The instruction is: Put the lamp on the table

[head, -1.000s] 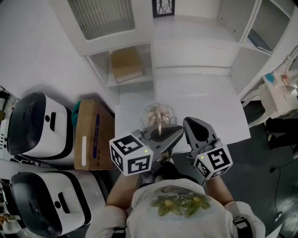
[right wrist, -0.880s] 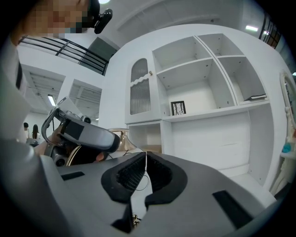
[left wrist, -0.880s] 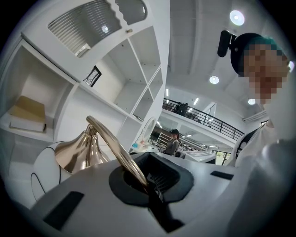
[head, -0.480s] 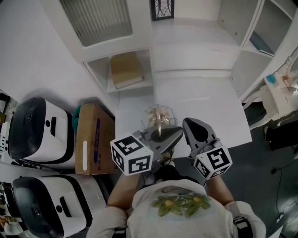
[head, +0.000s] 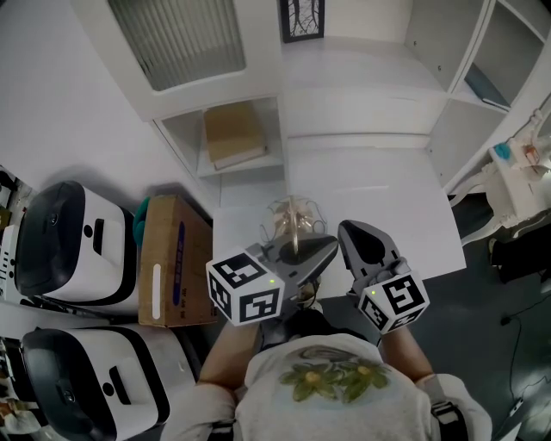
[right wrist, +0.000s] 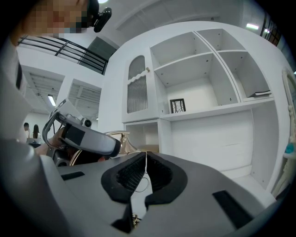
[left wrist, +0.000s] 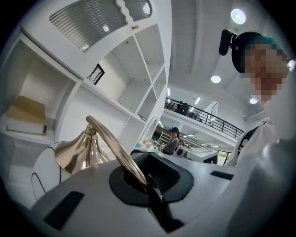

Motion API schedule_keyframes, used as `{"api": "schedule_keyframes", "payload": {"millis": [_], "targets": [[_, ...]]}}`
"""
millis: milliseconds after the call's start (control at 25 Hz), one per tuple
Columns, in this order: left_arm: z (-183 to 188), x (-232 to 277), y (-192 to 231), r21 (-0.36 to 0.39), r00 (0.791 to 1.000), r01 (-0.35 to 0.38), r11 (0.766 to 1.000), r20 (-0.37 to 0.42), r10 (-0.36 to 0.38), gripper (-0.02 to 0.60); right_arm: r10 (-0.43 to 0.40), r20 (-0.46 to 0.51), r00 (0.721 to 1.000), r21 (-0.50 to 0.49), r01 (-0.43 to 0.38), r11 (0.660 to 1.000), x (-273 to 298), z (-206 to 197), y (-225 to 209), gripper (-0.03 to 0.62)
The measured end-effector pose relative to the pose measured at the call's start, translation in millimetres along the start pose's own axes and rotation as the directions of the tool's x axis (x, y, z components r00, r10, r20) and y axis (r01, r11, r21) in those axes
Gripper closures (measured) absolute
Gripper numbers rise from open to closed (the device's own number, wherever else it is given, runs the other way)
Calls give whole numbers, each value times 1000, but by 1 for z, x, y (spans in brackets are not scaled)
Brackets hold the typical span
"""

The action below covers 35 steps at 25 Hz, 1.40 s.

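The lamp (head: 294, 221) is brass, with a bell-shaped shade (left wrist: 77, 151) and a curved gold arm (left wrist: 116, 149). It hangs over the near left edge of the white table (head: 379, 185), and its thin cord loops around it. My left gripper (head: 322, 250) is shut on the gold arm, which runs between its black pads. Just to the right, my right gripper (head: 355, 234) has its jaws together with a thin cord (right wrist: 146, 163) running between the pads. In the right gripper view the lamp (right wrist: 114, 140) shows behind the left gripper (right wrist: 88, 137).
A cardboard box (head: 172, 257) and two white-and-black machines (head: 71, 234) stand on the floor at the left. White shelving rises behind the table, with a tan book (head: 234, 133) in a low cubby and a framed picture (head: 301, 17) higher up. Dark floor lies to the right.
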State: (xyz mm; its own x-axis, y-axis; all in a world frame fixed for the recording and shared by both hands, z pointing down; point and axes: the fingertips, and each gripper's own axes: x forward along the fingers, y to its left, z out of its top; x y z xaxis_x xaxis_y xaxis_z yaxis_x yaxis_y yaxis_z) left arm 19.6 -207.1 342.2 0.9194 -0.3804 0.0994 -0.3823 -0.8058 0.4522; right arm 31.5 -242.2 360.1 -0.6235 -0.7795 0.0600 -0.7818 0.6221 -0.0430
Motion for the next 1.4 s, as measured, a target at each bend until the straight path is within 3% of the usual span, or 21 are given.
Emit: {"api": "schedule_keyframes", "payload": {"millis": [1400], "targets": [[-16, 12, 35, -3, 997, -78, 997, -20, 77, 554, 17, -49, 999, -6, -17, 1000, 7, -14, -9, 562]]}}
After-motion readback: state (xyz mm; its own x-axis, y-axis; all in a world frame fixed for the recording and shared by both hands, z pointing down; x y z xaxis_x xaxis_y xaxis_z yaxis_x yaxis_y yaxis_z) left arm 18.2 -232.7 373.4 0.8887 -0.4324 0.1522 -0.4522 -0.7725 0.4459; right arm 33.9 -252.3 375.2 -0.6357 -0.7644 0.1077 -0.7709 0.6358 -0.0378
